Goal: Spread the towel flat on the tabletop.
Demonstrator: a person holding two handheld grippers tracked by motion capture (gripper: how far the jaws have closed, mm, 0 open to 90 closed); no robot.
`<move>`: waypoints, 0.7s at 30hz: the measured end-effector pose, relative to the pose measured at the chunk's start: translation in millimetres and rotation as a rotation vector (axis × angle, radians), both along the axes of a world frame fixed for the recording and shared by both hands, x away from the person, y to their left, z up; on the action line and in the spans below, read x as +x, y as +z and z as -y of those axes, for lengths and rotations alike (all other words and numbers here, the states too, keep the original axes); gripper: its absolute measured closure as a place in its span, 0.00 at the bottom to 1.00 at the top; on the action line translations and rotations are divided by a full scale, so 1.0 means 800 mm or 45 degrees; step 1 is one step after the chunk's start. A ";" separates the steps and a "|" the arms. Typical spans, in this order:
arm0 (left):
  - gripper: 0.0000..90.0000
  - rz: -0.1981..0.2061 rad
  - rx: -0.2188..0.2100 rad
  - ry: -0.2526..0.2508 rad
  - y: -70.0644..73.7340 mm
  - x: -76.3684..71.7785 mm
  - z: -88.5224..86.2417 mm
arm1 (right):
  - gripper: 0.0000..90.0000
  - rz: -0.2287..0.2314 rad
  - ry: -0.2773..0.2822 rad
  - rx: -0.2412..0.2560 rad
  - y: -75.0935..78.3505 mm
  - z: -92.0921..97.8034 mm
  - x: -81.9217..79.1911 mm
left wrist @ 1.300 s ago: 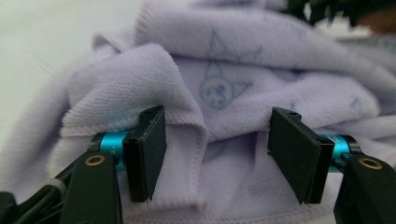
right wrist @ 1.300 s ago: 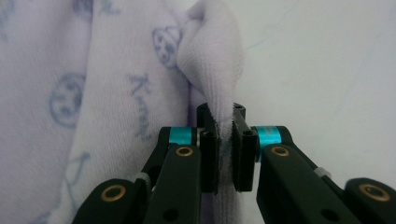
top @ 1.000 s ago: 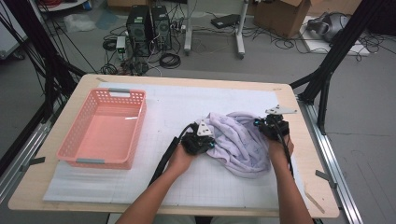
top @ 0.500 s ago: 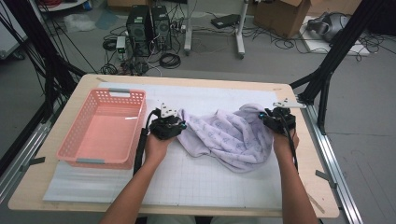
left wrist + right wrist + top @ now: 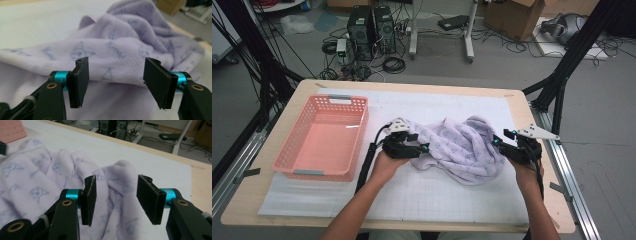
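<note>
a soft purple towel point(image 5: 462, 147) with little printed pictures lies bunched up in the middle of the high view, on the white mat point(image 5: 437, 190) that covers the wooden table point(image 5: 532, 210). the left gripper point(image 5: 422, 148) sits at the towel's left edge, and the right gripper point(image 5: 499, 144) sits at its right edge. in the left gripper view its two black jaws are spread wide with the towel point(image 5: 112, 50) just past them, not pinched. in the right gripper view the jaws are wide apart too, with folds of the towel point(image 5: 50, 180) behind and below them. a pink basket point(image 5: 324, 135) stands at the left of the high view, apart from the towel.
</note>
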State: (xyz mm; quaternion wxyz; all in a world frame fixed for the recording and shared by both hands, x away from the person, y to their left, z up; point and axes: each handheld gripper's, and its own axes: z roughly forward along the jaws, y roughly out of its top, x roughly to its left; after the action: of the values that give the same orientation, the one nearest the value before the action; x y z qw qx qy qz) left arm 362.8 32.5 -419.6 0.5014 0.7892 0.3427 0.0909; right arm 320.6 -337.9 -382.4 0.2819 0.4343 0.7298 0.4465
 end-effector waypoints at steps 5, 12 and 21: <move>0.47 -0.012 0.071 0.005 -0.018 0.006 0.029 | 0.51 -0.078 0.044 -0.022 -0.020 0.005 -0.018; 0.91 0.070 0.116 0.168 -0.007 0.031 0.018 | 0.44 -0.234 0.285 -0.009 -0.064 -0.009 -0.035; 0.78 -0.010 0.002 0.234 0.005 0.067 -0.002 | 0.80 -0.276 0.367 -0.222 -0.079 -0.054 -0.031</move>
State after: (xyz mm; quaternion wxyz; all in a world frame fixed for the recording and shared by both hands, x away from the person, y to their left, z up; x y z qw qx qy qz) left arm 416.7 34.2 -415.8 0.4890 0.7552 0.4155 0.1337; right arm 296.2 -294.7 -445.2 0.1713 0.3450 0.8463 0.3680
